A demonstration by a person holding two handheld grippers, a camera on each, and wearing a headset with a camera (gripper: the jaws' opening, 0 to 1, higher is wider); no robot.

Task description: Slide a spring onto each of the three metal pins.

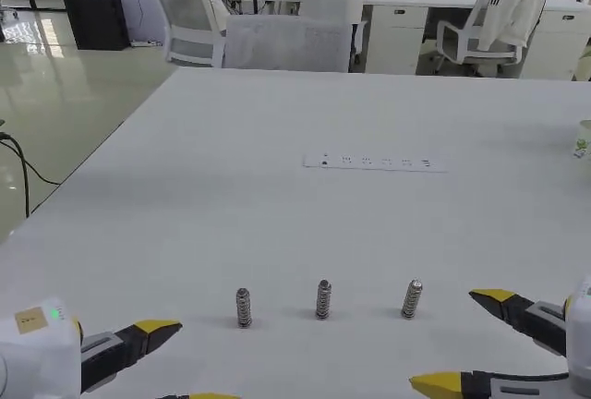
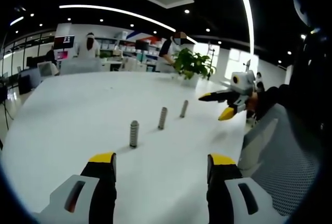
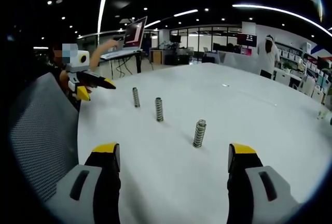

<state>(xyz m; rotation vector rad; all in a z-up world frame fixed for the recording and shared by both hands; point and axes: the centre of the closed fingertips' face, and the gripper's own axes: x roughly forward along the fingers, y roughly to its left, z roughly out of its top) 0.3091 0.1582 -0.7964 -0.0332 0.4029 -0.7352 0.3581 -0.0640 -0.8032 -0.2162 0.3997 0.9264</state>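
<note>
No text can be read. In the head view, at about 8 o'clock, a small tan sticker (image 1: 30,320) sits on the white body of the left gripper (image 1: 199,362); its print is too small to make out. Just above centre, a flat strip (image 1: 374,163) on the white table (image 1: 277,122) carries tiny dark marks, also illegible.

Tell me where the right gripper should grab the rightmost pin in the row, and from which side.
Grip the rightmost pin around the middle of its spring-wrapped shaft, bringing the right gripper in low from the near right. It stands almost upright, slim and round, and the middle pin stands on its left, so the right looks freest.
</note>
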